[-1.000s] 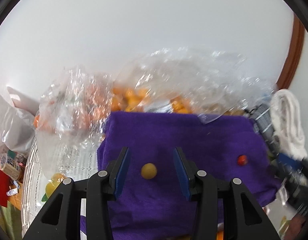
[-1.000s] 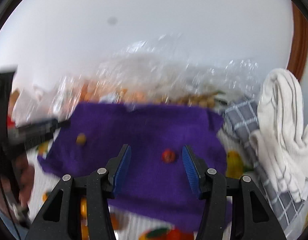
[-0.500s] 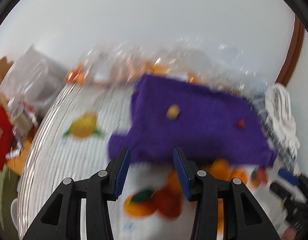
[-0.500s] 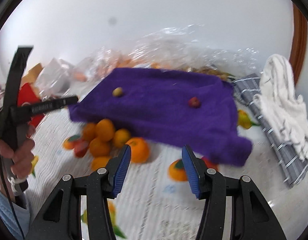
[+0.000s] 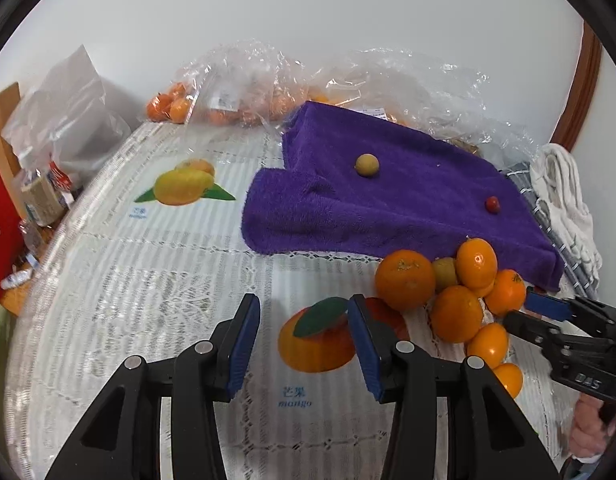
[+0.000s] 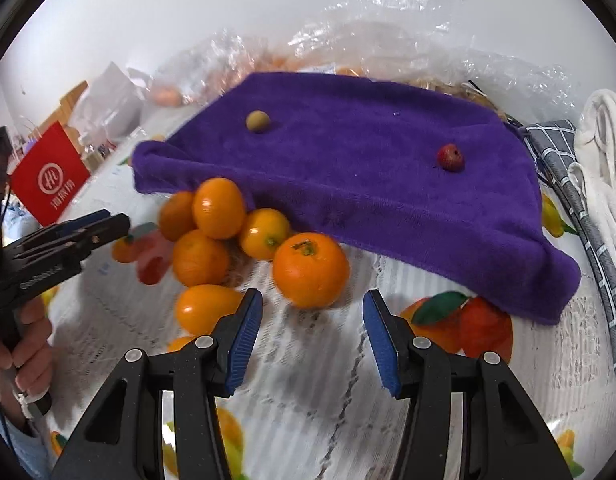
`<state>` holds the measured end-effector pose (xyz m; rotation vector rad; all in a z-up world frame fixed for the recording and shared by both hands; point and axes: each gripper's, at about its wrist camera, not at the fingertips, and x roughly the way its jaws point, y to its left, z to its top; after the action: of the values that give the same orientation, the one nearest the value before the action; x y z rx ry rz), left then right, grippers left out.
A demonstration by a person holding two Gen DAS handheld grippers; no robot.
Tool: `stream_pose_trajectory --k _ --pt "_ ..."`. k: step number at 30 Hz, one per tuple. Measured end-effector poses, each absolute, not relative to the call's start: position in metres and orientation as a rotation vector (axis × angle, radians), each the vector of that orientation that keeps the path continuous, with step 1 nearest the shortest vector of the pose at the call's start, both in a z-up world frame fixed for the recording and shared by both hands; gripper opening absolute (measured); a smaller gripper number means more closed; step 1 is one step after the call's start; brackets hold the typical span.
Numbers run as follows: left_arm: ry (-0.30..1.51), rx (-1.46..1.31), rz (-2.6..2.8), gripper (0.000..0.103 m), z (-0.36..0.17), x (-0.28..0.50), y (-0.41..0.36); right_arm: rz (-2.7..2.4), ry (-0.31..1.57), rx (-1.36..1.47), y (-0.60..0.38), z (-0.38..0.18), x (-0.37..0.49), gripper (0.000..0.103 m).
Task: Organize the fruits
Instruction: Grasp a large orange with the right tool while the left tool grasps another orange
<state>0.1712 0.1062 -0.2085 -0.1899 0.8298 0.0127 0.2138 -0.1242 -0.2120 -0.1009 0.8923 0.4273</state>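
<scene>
A purple towel lies on the table with a small yellow-green fruit and a small red fruit on it. A heap of several oranges lies at the towel's near edge. The biggest orange sits just beyond my open, empty right gripper. My left gripper is open and empty over the tablecloth, left of the heap. Each gripper shows in the other's view.
Clear plastic bags of oranges lie behind the towel. A white cloth and grey checked cloth lie at the right. A red box and packets stand at the left. The lace tablecloth has printed fruit pictures.
Both grippers have pulled back from the towel toward the near side of the table. The heap of oranges has come into view in front of them. Both stay open.
</scene>
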Motion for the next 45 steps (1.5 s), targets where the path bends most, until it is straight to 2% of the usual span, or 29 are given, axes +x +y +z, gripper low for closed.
stream_pose_trajectory --k 6,9,21,27,34,45 --pt "0.864 -0.202 -0.038 0.044 -0.21 0.174 0.103 0.442 0.893 -0.082 -0.123 -0.224 0.23 0.052" --pt "0.878 -0.247 -0.118 0.044 -0.202 0.176 0.096 0.465 0.859 -0.1 -0.119 -0.225 0.228 0.043" --pt "0.939 -0.253 -0.129 0.043 -0.206 0.211 0.057 0.423 0.782 -0.056 -0.175 -0.221 0.199 0.042" --pt "0.942 -0.328 -0.133 0.039 -0.207 0.206 0.065 0.385 0.782 -0.047 -0.186 -0.224 0.197 0.042" --pt "0.905 -0.095 0.014 0.039 -0.202 0.179 0.063 0.352 0.792 -0.039 -0.19 -0.227 0.199 0.042" --pt "0.874 -0.104 0.011 0.04 -0.213 0.174 0.069 0.354 0.828 -0.019 -0.189 -0.23 0.204 0.042"
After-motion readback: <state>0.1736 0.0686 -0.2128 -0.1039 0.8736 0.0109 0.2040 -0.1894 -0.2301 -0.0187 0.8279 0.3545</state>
